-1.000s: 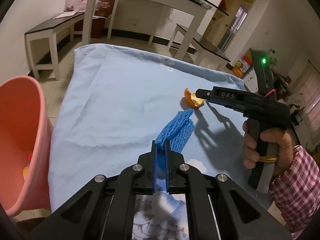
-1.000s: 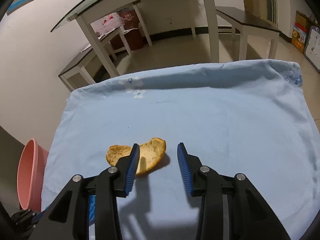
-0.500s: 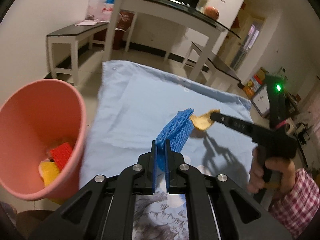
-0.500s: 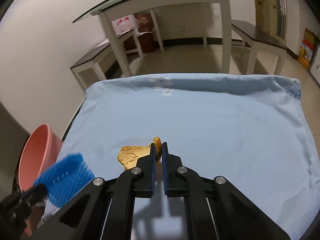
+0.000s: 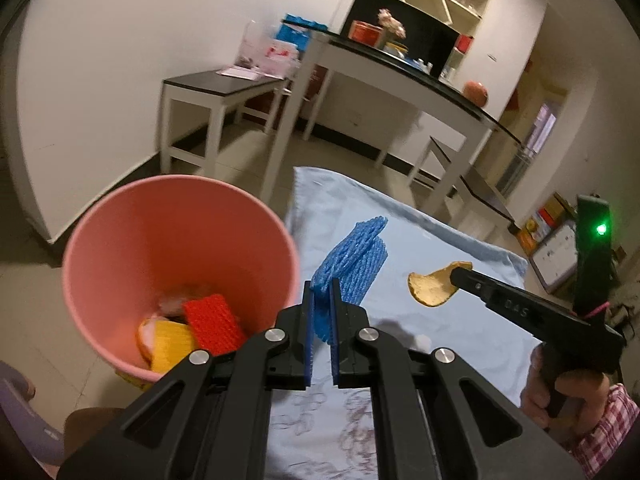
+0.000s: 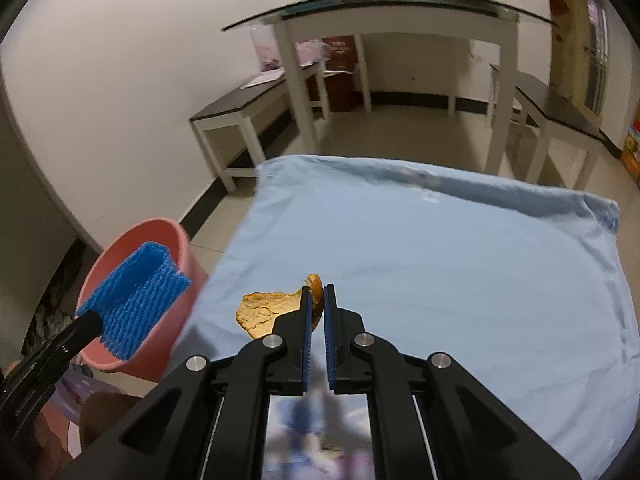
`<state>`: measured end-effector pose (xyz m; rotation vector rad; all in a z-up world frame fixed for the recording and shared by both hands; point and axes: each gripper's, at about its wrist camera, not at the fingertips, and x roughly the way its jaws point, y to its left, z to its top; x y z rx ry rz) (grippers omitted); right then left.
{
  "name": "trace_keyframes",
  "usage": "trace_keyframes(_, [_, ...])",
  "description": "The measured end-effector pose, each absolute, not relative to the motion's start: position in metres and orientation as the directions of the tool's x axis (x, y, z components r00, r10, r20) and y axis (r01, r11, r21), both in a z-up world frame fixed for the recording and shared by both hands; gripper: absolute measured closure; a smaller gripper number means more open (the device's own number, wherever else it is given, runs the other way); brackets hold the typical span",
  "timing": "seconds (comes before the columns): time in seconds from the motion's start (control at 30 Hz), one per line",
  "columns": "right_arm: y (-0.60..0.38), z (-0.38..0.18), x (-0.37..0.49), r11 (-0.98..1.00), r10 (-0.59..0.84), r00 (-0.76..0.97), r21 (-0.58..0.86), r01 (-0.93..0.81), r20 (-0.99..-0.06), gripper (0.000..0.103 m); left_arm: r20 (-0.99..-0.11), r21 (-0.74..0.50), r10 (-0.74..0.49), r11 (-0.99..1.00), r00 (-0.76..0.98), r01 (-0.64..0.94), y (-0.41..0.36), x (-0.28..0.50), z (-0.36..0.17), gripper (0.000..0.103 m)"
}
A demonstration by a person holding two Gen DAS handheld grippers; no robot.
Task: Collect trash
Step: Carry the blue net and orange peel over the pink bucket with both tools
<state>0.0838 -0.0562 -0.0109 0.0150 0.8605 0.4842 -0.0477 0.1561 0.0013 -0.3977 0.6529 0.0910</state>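
Left gripper (image 5: 321, 312) clamped on blue foam net (image 5: 350, 264), ribbed, soft, folded flat. Right gripper (image 6: 316, 312) pinching orange peel (image 6: 266, 312), thin, curled, pitted. Pink bucket (image 5: 100, 240) down-left of left gripper, smooth plastic, scraps inside. Best carried fully over rim before release; net light, may cling to pads. Wrinkled blue cloth (image 6: 440, 264) on tabletop below.

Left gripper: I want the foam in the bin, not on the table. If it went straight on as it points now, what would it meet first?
Probably the blue cloth. The left gripper points just right of the bin; depth is unclear.
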Motion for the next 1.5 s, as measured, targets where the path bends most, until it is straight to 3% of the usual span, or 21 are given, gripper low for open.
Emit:
trace_keyframes(0.7, [0.037,0.025,0.052,0.813,0.497,0.540,0.147,-0.563,-0.680,0.098,-0.604,-0.341,0.105,0.862,0.790,-0.376,0.213,-0.084,0.004,0.097])
trace_keyframes(1.5, [0.099,0.010,0.048,0.764,0.522,0.499,0.120,-0.633,-0.692,0.098,-0.651,-0.271,0.229,0.820,0.724,-0.503,0.250,-0.078,-0.015,0.097])
